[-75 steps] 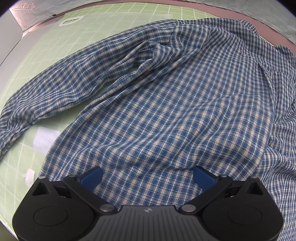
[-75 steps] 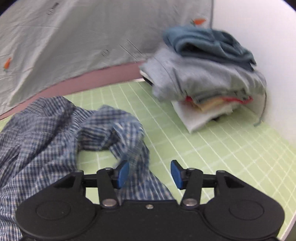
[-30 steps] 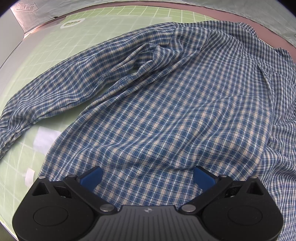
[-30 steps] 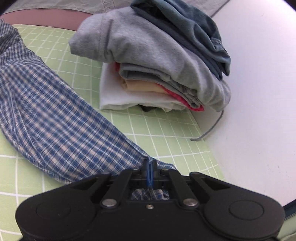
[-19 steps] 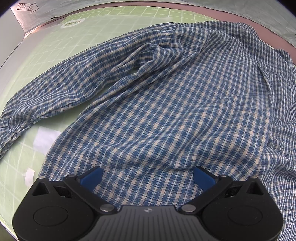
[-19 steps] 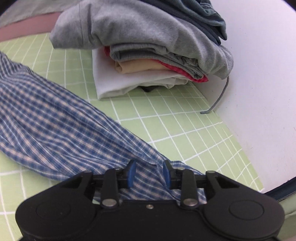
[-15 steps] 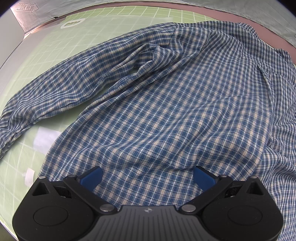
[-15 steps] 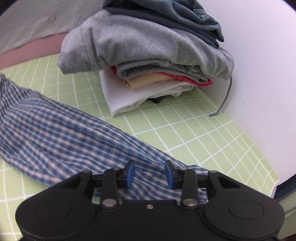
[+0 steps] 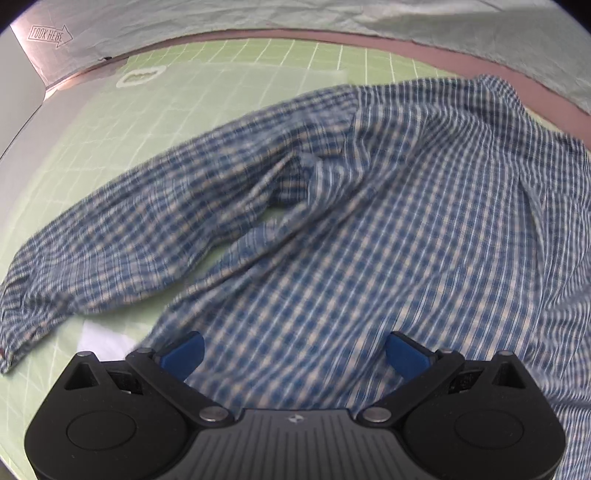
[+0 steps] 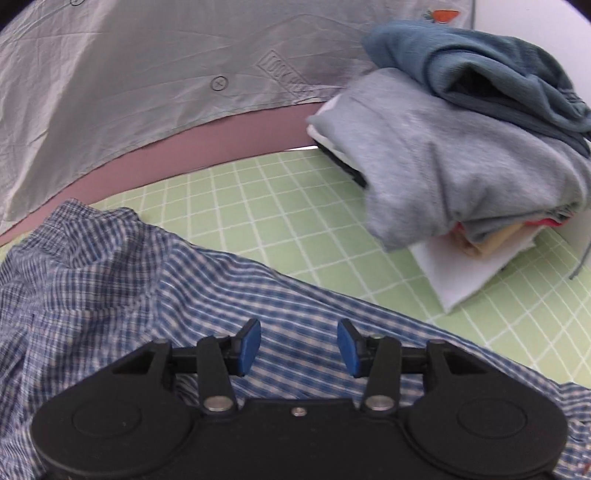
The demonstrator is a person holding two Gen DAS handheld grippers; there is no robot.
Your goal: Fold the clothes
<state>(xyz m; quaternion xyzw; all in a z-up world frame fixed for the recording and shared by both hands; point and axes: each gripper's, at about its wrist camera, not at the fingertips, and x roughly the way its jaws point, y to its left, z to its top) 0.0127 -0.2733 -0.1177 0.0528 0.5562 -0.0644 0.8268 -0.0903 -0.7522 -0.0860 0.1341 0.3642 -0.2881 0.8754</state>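
A blue and white checked shirt (image 9: 388, 236) lies spread on the green grid mat (image 9: 207, 85), one long sleeve (image 9: 122, 240) stretched out to the left. My left gripper (image 9: 293, 352) hovers over the shirt's lower body, wide open, with nothing between its blue pads. In the right wrist view the other sleeve (image 10: 303, 306) runs flat across the mat (image 10: 280, 206) toward the right. My right gripper (image 10: 299, 345) is above that sleeve with its jaws opening; the cloth lies below them, not pinched.
A stack of folded clothes (image 10: 461, 155), grey and teal on top, sits at the mat's far right corner against a white wall (image 10: 535, 22). A grey cloth backdrop (image 10: 147, 74) hangs behind the mat. White paper patches (image 9: 103, 336) lie by the left sleeve.
My right gripper has let go of the sleeve end, opened, and swung back left and up over the sleeve. The left gripper has pulled back and risen a little, still open.
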